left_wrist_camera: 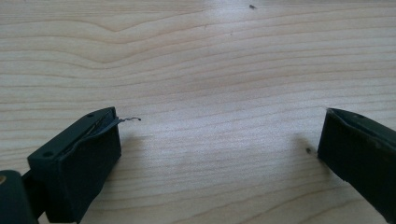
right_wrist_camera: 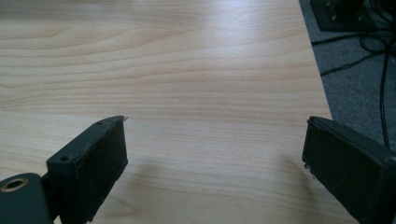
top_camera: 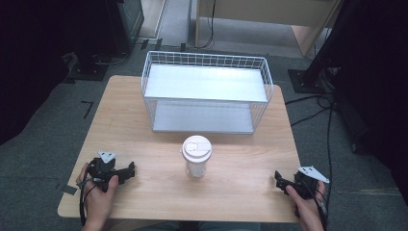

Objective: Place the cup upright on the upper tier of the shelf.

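In the high view a lidded cup (top_camera: pixel 197 156) is seen upright near the middle of the wooden table (top_camera: pixel 240 183), just in front of a white wire rack (top_camera: pixel 207 91) that stands at twelve o'clock from it. The left gripper (top_camera: pixel 129 169) is held low over the table at about eight o'clock from the cup, the right gripper (top_camera: pixel 278 178) at about four o'clock; both are well apart from the cup and touch nothing.

The spread of the claws, too small to be judged from above, is given by the gripper views. In the left gripper view the left gripper's (left_wrist_camera: pixel 219 135) jaws are seen wide apart, with bare wood grain between them. In the right gripper view the right gripper's (right_wrist_camera: pixel 217 142) jaws likewise stand apart over bare wood, and the table edge, grey floor and black cables (right_wrist_camera: pixel 378 51) are seen at two o'clock.
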